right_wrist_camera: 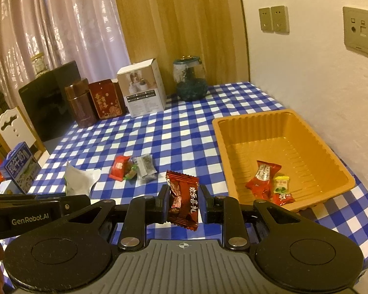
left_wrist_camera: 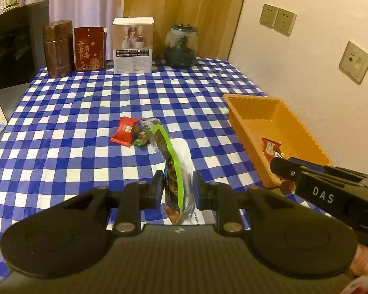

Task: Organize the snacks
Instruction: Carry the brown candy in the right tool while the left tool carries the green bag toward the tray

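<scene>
Left gripper [left_wrist_camera: 178, 191] pinches a green-edged snack bag [left_wrist_camera: 176, 169], lower centre; right gripper [right_wrist_camera: 183, 202] pinches a dark-red candy [right_wrist_camera: 184, 202], lower centre.

Left gripper [left_wrist_camera: 178, 189] angled down over the table's near edge, jaws clamped on a green-edged snack bag [left_wrist_camera: 175, 171]. Right gripper [right_wrist_camera: 182, 202] alongside (tilted less steeply), pads pinching a dark red candy packet [right_wrist_camera: 182, 201].
</scene>
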Tool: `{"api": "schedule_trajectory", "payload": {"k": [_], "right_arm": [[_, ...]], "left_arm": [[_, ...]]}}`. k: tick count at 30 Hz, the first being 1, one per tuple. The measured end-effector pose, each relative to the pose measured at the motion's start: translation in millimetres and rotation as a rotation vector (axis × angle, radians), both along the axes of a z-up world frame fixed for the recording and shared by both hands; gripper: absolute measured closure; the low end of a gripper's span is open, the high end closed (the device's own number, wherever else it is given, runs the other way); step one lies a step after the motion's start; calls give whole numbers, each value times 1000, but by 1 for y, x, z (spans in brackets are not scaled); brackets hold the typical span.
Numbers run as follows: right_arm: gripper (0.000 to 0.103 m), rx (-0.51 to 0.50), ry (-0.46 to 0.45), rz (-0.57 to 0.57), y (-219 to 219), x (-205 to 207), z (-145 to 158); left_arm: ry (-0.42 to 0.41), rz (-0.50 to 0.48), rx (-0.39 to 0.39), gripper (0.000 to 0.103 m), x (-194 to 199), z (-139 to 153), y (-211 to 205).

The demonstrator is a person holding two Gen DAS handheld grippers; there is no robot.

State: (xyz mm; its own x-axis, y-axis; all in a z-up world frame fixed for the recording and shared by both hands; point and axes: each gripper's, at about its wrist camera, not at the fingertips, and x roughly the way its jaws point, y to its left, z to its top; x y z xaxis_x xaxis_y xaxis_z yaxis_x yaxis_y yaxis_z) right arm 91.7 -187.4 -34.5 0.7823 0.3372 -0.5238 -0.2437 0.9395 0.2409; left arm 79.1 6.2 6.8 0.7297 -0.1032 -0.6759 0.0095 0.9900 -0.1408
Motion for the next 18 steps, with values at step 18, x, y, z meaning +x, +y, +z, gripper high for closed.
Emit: {"api": "schedule_trajectory", "payload": {"k": [18], "right_arm": [[78,17,-9,-82,-44,0,6]], "left_arm": [[-18,-64,-8,81,11,13,-34]]}}
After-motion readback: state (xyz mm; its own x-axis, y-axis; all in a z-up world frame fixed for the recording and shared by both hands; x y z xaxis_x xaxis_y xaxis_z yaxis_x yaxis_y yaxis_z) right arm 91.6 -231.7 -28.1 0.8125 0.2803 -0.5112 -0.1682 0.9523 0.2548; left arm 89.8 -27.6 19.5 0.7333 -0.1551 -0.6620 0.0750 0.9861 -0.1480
